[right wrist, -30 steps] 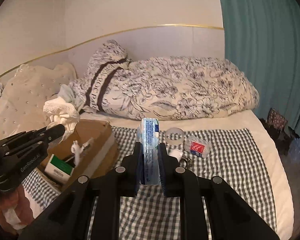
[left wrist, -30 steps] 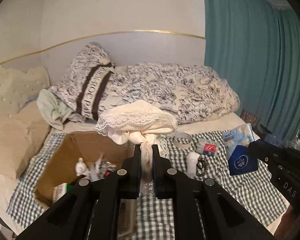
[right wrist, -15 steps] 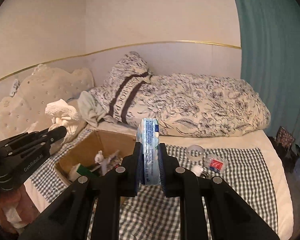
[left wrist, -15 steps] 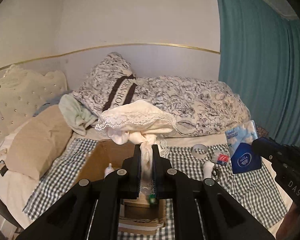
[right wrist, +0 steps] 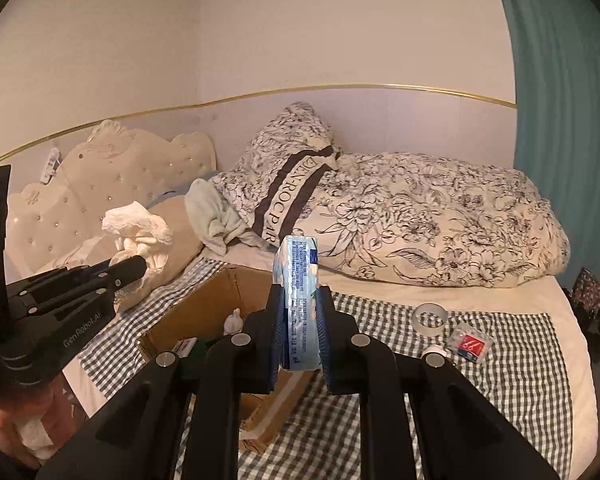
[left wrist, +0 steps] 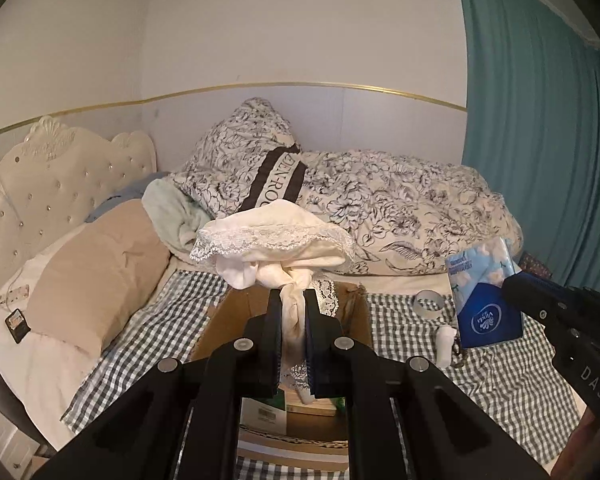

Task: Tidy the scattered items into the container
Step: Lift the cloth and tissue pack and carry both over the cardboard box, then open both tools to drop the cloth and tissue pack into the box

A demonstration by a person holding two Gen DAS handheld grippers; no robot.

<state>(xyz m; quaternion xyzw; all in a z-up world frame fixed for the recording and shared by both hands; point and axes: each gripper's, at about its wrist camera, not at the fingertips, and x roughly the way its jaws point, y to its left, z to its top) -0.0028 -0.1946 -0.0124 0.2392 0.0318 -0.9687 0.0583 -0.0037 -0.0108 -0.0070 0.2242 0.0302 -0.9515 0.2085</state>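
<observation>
Listing what we see on the bed [left wrist: 400, 280]: one left tool [left wrist: 293, 312], jaws clamped on a cream lace-trimmed garment [left wrist: 272, 240], the bunched cloth rising above the fingertips and a strand trailing down between them; the garment hangs over the open cardboard box [left wrist: 236, 312]. We note the same left tool [right wrist: 138, 266] at the left edge of the right wrist view, garment [right wrist: 136, 224] at its tip, a hand [right wrist: 32, 428] gripping its handle. One right tool [right wrist: 299, 300], jaws pressed on a blue tissue pack [right wrist: 298, 304] held on edge, upright, beside the near right side of the box [right wrist: 204, 304]; in the left wrist view we see that right tool [left wrist: 516, 284] at the right, with the pack [left wrist: 486, 292] showing its broad face. Box contents, partly hidden: a small white figure [right wrist: 233, 320], a green-and-white carton [left wrist: 264, 412]. Loose on the checked cloth [right wrist: 512, 372], right of the box: one roll of clear tape [right wrist: 430, 319], one small packet with a red mark [right wrist: 470, 343], one white tube [left wrist: 446, 346] beside a dark item too small for us to tell. At the back: floral duvet [right wrist: 440, 220], floral pillow [right wrist: 284, 152], pale green cloth [right wrist: 212, 212], tan pillow [left wrist: 96, 272], tufted headboard [left wrist: 52, 184], teal curtain [left wrist: 540, 120].
</observation>
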